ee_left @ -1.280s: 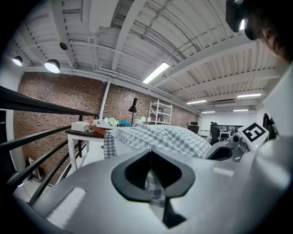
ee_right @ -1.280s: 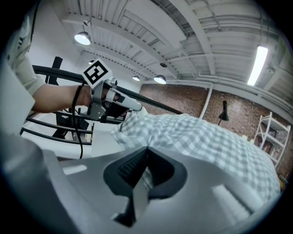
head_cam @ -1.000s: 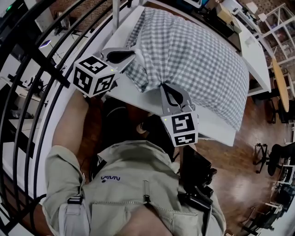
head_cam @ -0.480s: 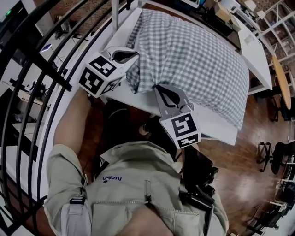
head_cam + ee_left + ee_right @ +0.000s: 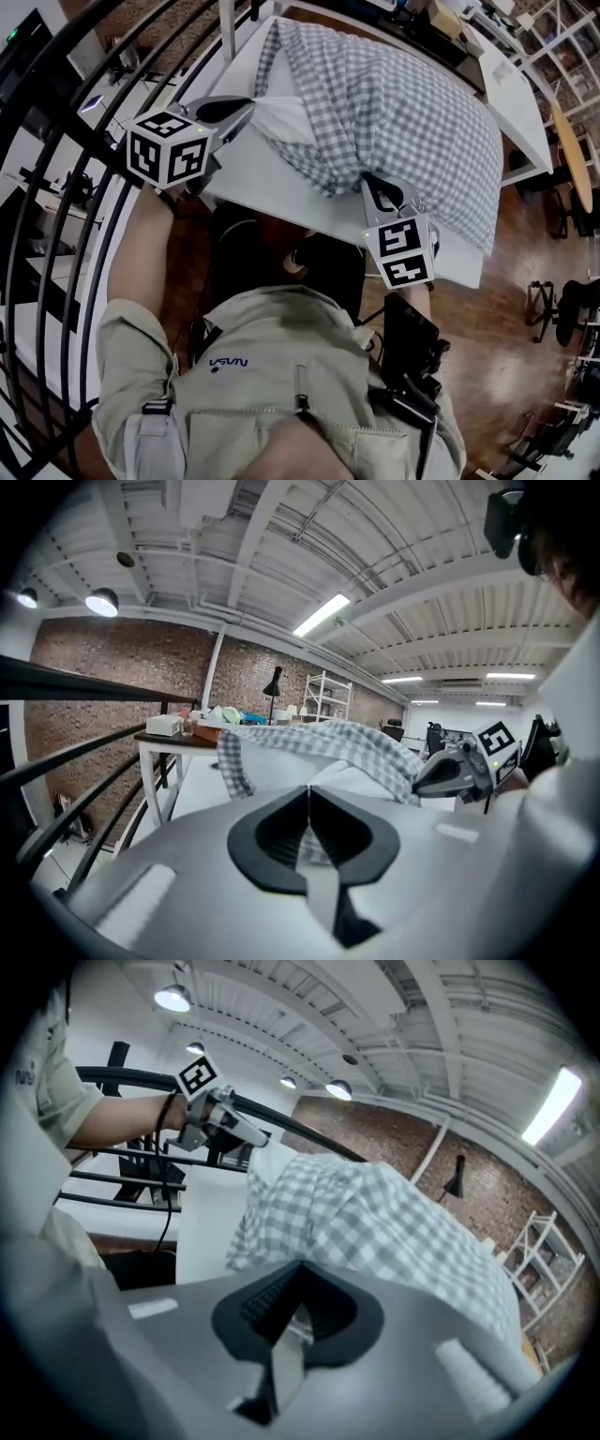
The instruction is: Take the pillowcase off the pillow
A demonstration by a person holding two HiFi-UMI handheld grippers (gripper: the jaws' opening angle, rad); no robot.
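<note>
L gripper (image 5: 246, 103): fingers shut on edge of grey-white checked cloth pillowcase (image 5: 412, 103), white pillow (image 5: 281, 117) showing just ahead. R gripper (image 5: 368, 180): fingers pinch case's near hem, above white table (image 5: 253, 178).

White table (image 5: 267, 187), viewed from its near long edge; top bare along the near side and at the near left corner; 1 pillow (image 5: 281, 117) lies flat on the top, taking up most of it; its white corner is exposed at the left end; a grey-and-white checked pillowcase (image 5: 412, 112) covers the rest of the pillow and reaches the table's right edge; the table stands on a brown wooden floor (image 5: 487, 309); 1 black swivel chair (image 5: 574, 314) stands on that floor, well apart, to the right.
</note>
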